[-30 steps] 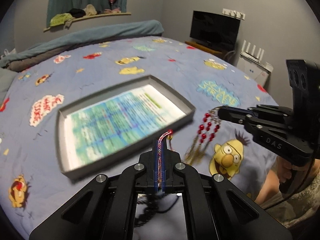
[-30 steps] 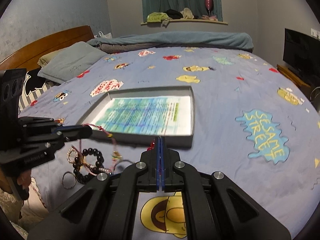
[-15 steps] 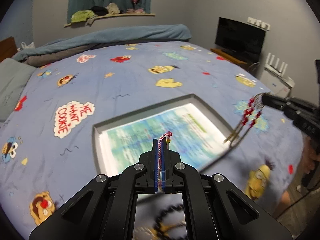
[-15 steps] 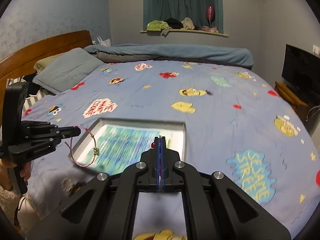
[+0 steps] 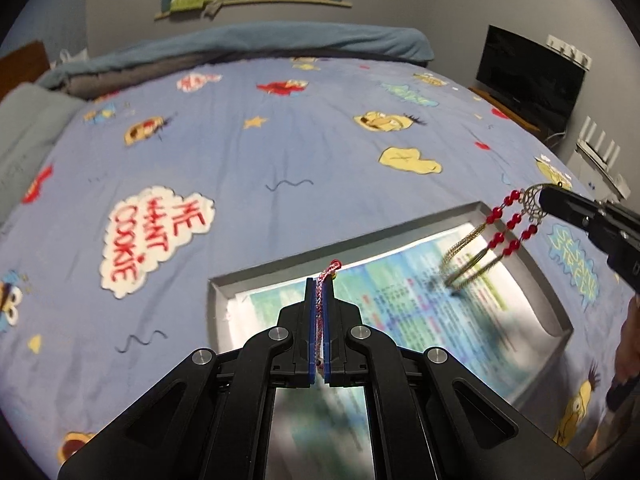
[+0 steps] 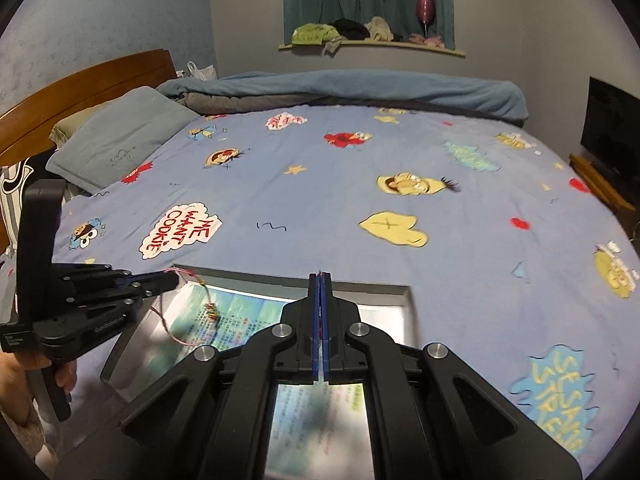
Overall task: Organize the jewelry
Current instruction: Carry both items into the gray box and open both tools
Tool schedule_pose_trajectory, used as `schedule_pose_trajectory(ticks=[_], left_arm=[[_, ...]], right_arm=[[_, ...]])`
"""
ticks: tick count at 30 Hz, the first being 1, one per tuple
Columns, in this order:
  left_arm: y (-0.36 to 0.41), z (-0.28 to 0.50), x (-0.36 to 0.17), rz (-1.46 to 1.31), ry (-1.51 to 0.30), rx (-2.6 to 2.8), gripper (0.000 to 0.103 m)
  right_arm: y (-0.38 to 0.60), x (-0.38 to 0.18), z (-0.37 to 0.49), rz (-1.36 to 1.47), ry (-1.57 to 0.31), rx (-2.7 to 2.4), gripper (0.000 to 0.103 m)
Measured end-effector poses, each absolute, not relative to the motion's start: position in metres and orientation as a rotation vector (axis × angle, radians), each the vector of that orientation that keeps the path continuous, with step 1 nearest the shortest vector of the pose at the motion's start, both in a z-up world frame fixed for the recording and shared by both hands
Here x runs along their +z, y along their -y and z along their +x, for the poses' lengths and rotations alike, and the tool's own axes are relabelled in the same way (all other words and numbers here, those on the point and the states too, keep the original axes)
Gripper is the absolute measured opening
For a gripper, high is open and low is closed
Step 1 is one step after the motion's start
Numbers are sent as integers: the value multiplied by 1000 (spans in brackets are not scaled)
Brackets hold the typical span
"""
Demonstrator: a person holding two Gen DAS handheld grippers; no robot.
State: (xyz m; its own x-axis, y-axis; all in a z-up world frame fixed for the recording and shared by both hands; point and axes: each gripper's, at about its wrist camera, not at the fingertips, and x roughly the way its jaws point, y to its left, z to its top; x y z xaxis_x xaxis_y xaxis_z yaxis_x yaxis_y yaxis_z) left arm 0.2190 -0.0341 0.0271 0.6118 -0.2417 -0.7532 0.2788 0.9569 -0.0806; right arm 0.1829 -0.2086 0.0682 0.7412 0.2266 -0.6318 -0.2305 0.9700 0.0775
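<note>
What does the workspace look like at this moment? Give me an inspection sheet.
Surface: bed with a blue cartoon-print sheet.
Job's things: shallow grey tray lined with a printed sheet, lying on the bed; pink braided bracelet pinched in the left gripper, hanging over the tray; red-beaded pendant with gold tassels dangling from the right gripper above the tray.
Clutter: nothing seen on the bed near the tray.
Grippers: left gripper shut on the bracelet; right gripper shut on the pendant.
Cables: nothing seen.
Surroundings: pillow, rolled blanket, wooden headboard, window shelf with clothes, television.
</note>
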Motion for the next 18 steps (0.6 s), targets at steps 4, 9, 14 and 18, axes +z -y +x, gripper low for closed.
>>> schedule_pose_trajectory(ticks=[4, 9, 14, 18], left_arm=[[36, 233, 7, 48, -905, -275, 3], [32, 243, -14, 85, -953, -233, 3], [28, 247, -24, 102, -979, -202, 3], [28, 251, -29, 107, -1009, -190, 4]], right_arm=[[214, 51, 201, 24, -740, 232, 0], [228, 30, 218, 17, -803, 176, 0], [240, 13, 229, 15, -855, 146, 0], [243, 5, 232, 13, -877, 132, 1]])
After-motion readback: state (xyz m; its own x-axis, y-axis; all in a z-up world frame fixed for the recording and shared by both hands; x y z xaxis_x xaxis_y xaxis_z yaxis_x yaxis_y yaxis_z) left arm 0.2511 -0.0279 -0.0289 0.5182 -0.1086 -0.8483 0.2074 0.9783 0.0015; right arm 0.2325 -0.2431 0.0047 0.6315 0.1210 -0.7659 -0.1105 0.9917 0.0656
